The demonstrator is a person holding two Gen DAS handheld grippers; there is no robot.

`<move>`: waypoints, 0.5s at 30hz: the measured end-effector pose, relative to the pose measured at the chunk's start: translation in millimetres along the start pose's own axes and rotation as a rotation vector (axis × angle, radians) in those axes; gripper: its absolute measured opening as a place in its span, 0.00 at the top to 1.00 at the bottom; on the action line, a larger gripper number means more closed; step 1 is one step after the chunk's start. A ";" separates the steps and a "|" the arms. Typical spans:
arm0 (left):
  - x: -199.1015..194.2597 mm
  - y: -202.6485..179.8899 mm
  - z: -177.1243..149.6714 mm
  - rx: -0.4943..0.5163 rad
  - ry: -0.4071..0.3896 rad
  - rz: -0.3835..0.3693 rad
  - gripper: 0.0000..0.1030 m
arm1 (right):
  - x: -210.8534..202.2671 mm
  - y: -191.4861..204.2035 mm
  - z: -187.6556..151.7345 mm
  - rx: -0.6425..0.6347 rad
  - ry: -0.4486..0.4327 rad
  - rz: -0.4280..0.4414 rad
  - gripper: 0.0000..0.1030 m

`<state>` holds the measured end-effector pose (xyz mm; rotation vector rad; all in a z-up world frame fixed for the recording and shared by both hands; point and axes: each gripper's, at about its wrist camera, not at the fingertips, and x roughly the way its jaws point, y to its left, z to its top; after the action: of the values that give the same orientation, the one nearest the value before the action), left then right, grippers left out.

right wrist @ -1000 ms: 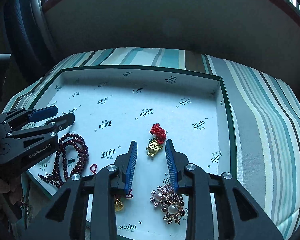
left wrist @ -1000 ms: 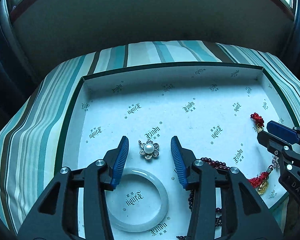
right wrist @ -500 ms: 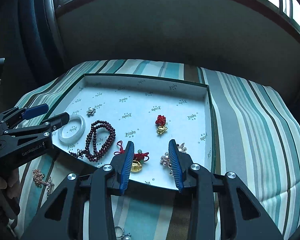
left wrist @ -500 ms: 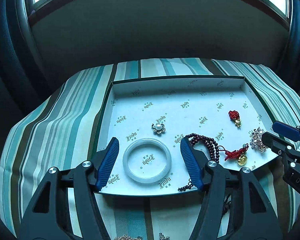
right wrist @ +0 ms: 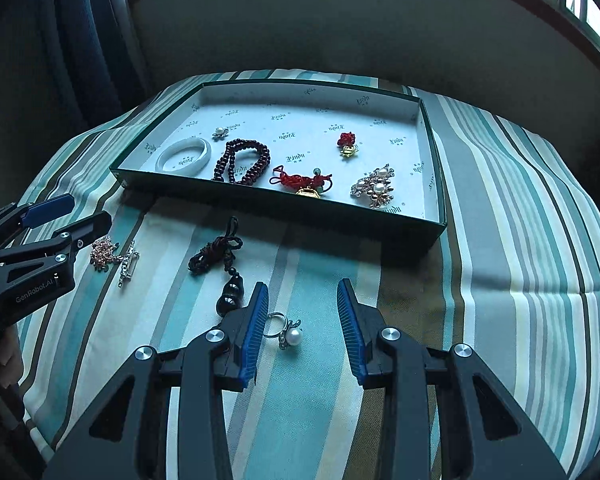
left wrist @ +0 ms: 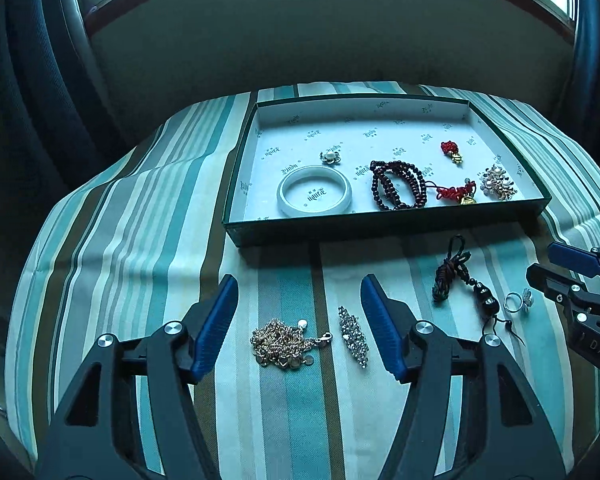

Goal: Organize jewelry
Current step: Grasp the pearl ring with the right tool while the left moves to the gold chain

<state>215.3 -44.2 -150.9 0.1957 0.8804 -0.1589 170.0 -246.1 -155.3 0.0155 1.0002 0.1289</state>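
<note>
A green box [left wrist: 380, 224] [right wrist: 284, 212] with a white printed floor holds a white bangle [left wrist: 314, 196], a dark red bead bracelet [left wrist: 398, 190], a small pearl flower [left wrist: 330, 157], two red knot charms [left wrist: 456, 192] and a pearl brooch [left wrist: 497, 187]. On the cloth in front lie a gold chain [left wrist: 280, 344], a crystal clip [left wrist: 353, 336], a dark cord pendant [left wrist: 456, 276] [right wrist: 224, 268] and a pearl ring [right wrist: 286, 330] [left wrist: 518, 302]. My left gripper [left wrist: 300, 322] is open above the chain and clip. My right gripper [right wrist: 302, 324] is open around the ring.
A striped teal, cream and brown cloth [left wrist: 140, 240] covers the table, which drops off at the left and right edges. A dark wall and windows lie behind the box.
Both grippers have pulled back out of the box toward me and risen. The loose jewelry on the cloth in front of the box has come into view. Both jaws have stayed open.
</note>
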 end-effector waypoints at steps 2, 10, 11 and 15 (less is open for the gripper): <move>-2.4 2.9 -10.0 -0.009 0.013 0.007 0.38 | 1.9 0.7 -5.1 0.006 0.013 0.003 0.65; -0.8 10.5 -30.2 -0.037 0.055 0.007 0.38 | 11.0 6.6 -12.4 0.000 0.041 0.010 0.66; -0.5 10.7 -30.5 -0.039 0.057 0.006 0.38 | 12.6 6.6 -13.1 0.001 0.045 0.010 0.66; -1.1 10.4 -29.8 -0.038 0.052 0.006 0.38 | 16.0 7.1 -16.4 0.002 0.056 0.012 0.66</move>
<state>194.7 -27.0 -167.4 0.1674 0.9341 -0.1312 164.1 -238.0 -177.0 0.0194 1.0557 0.1400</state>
